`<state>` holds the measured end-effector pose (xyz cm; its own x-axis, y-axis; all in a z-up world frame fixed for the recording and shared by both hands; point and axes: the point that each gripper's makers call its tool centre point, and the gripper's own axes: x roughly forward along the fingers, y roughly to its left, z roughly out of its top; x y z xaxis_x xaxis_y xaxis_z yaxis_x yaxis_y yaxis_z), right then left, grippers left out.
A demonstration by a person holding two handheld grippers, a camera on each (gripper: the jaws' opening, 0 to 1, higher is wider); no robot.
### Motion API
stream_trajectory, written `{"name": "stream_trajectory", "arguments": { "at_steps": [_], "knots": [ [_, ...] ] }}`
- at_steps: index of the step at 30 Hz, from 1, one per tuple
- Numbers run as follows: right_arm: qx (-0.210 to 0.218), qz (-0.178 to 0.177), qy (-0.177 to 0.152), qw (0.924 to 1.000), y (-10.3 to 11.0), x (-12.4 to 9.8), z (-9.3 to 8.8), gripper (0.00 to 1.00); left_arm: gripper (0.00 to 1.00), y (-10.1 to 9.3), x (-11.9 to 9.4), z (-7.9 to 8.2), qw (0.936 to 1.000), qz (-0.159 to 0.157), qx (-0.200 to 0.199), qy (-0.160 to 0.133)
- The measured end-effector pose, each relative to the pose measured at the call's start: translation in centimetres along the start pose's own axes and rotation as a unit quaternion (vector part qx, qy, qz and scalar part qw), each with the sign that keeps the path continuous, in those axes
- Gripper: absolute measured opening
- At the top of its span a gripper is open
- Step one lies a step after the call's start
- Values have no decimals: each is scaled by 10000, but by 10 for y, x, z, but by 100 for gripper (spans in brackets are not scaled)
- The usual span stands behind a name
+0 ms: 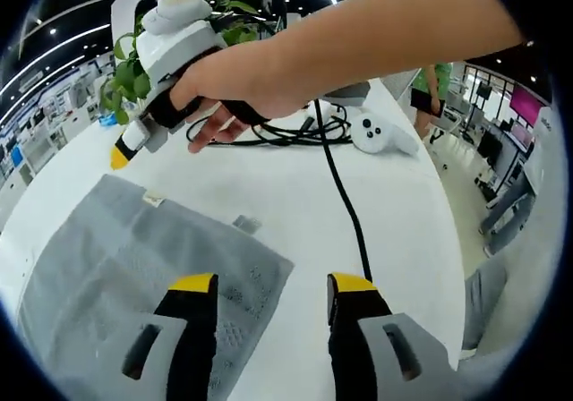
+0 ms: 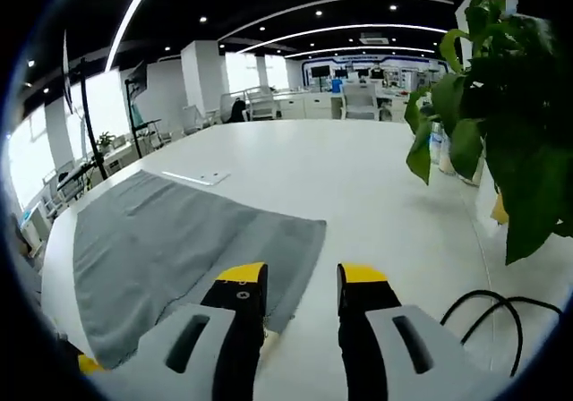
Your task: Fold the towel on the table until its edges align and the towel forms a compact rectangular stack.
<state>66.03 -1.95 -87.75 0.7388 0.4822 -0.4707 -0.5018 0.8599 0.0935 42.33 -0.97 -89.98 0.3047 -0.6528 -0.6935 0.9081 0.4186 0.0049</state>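
A grey towel [image 1: 116, 276] lies spread flat on the white table [image 1: 295, 204], with a small label at its far edge. My left gripper [image 1: 273, 285] hovers open over the towel's near corner, one jaw above the cloth and the other above bare table. A person's hand holds my right gripper [image 1: 134, 141] beyond the towel's far edge. In the right gripper view, the right gripper [image 2: 303, 276] stands open just past an edge of the towel [image 2: 179, 240], with nothing between its jaws.
A black cable [image 1: 345, 195] runs across the table toward a coil beside a white controller [image 1: 376, 132]. A leafy potted plant [image 2: 501, 106] stands close on the right, with cable loops [image 2: 483, 316] below it. Office desks and people fill the background.
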Motion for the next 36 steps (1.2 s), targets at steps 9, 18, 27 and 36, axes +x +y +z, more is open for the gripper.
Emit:
{"name": "stream_trajectory", "arguments": {
  "at_steps": [9,18,27,36],
  "knots": [
    [-144,83,70,9998,0,28,0,25,37,1,13,-7,9999,-48,-76,57],
    [-100,-76,113,9999,-9,48,0,22,25,11,13,-6,9999,40,103,40],
    [-324,-41,194,9993,-11,76,6,24,20,13,13,-7,9999,153,16,77],
    [-452,-265,399,9978,-20,93,4,25,7,22,13,-7,9997,198,-62,99]
  ]
}}
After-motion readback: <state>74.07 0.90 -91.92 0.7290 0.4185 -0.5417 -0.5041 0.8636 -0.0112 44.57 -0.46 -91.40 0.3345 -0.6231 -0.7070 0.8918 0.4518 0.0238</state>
